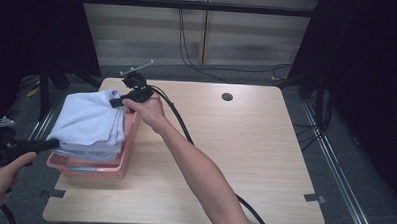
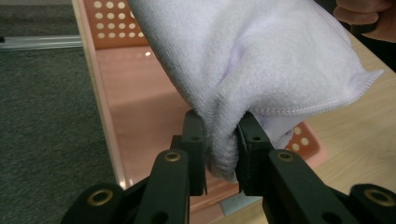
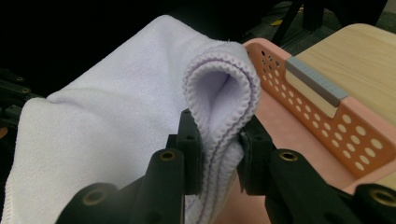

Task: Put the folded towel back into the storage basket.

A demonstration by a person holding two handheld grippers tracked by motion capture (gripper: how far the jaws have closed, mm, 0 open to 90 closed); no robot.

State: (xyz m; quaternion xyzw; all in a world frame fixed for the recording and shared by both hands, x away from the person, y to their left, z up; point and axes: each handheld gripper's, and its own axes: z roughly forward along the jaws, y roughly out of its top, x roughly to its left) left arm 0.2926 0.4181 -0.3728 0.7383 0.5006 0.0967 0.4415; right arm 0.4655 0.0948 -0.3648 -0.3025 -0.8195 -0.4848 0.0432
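A pale lavender towel (image 1: 88, 118) hangs folded over a pink perforated basket (image 1: 115, 168) at the table's left side. My left gripper (image 1: 51, 145) is shut on the towel's near-left corner (image 2: 222, 144), with the cloth bunched between the black jaws. At the far right of the towel my right gripper (image 1: 116, 102) is shut on a doubled hem (image 3: 219, 135), which loops up above its jaws. In the right gripper view the basket's rim (image 3: 308, 93) lies just right of the jaws. The towel (image 2: 261, 56) stretches away from the left gripper toward the other hand.
The basket sits at the left edge of a light wooden table (image 1: 245, 143) with a round cable hole (image 1: 227, 97) at the back. A black cable (image 1: 178, 122) trails along my right forearm. Grey floor and metal rails (image 1: 335, 162) flank the table.
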